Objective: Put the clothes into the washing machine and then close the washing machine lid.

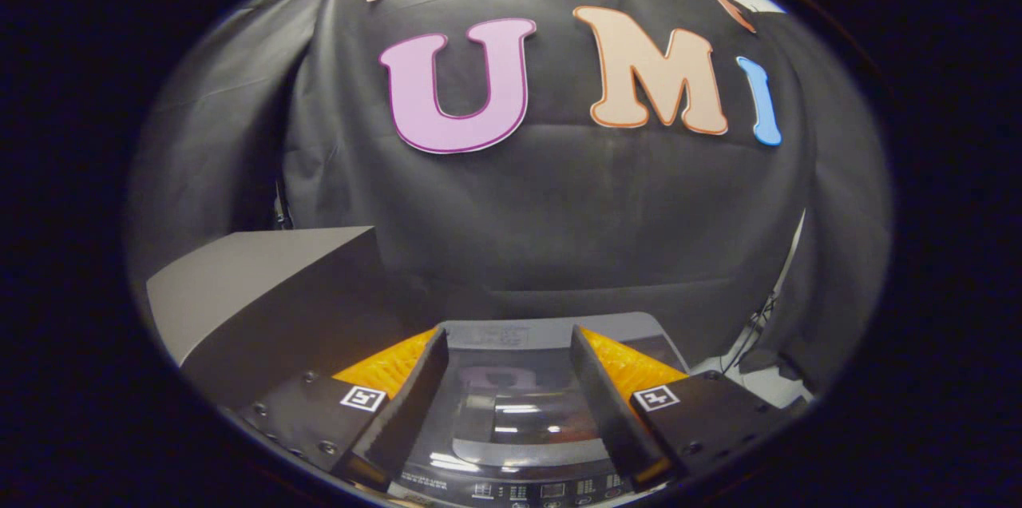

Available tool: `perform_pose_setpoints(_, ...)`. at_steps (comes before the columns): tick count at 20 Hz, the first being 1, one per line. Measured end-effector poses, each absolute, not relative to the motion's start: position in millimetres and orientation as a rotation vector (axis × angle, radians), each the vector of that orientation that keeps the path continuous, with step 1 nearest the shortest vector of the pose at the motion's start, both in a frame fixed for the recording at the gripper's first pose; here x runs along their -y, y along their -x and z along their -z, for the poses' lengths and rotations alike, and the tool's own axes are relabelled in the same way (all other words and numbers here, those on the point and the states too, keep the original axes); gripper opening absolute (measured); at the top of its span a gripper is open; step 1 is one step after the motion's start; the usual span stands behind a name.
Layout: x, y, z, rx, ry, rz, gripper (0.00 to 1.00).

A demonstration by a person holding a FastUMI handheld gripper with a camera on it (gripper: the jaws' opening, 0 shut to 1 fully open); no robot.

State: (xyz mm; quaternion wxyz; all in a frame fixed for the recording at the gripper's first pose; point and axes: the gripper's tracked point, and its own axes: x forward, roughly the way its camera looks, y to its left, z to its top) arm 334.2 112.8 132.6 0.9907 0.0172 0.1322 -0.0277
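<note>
The washing machine (511, 336) stands just below and ahead of my fingers, seen from above. Its dark glossy lid (511, 412) lies flat and shut, with reflections of light on the glass. A control panel strip (519, 488) with small markings runs along the machine's near edge. My gripper (509, 344) hovers above the lid with its two fingers spread apart and nothing between them. No clothes show on or around the machine.
A grey box-like block (263, 292) stands to the left of the machine, level with its top. Black cloth hangs behind the machine as the back wall. Cables (746, 340) hang at the right of the machine near a pale floor patch.
</note>
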Motion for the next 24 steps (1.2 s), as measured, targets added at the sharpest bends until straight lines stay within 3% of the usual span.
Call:
perform_pose_setpoints(15,-90.8,-232.3,-166.7,-0.047,-0.074,-0.023,0.96)
perform_pose_setpoints(24,-38.9,-141.2,-149.0,0.061,-0.023,0.018,0.96)
